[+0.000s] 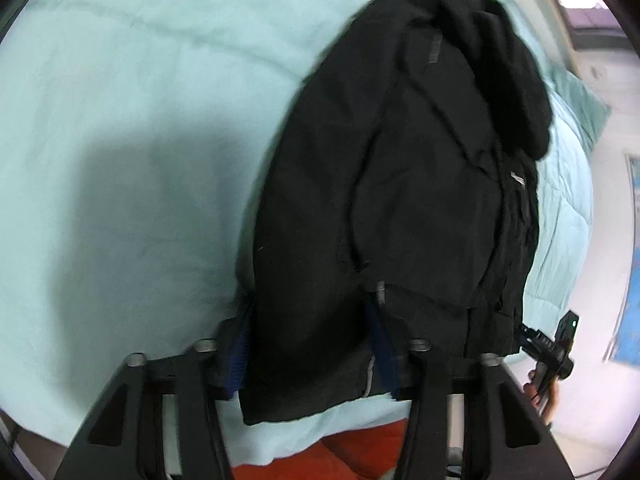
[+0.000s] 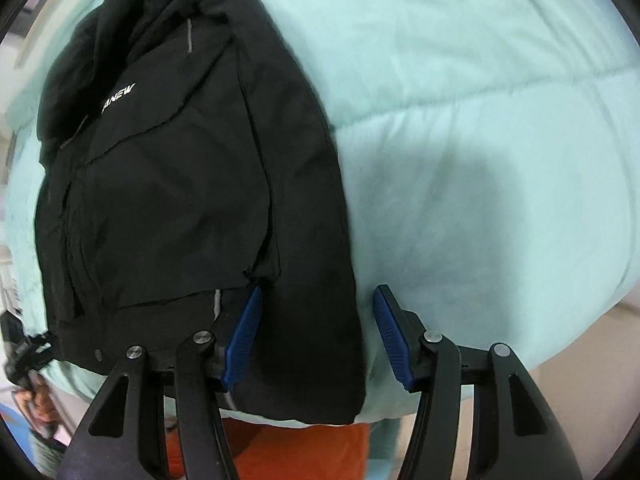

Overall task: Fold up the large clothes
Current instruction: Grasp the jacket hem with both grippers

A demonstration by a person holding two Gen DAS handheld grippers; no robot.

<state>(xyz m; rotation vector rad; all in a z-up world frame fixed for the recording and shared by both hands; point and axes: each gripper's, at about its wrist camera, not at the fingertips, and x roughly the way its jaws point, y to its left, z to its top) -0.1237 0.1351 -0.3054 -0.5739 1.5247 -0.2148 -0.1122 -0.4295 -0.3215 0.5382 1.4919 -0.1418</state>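
The black jacket lies folded lengthwise on the near edge of the bed. Left gripper grasps its hem; right gripper straddles the hem corner, fingers released. One-sided lifting could undo the fold.

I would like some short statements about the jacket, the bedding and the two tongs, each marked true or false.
1. The jacket is black. True.
2. It lies on a red blanket. False: it lies on a light mint-green quilt.
3. White letters show on the jacket. True.
4. The right tongs are clamped shut with nothing between them. False: the pads stand apart, astride the jacket's near edge.
5. The left tongs have jacket fabric between the pads. True.
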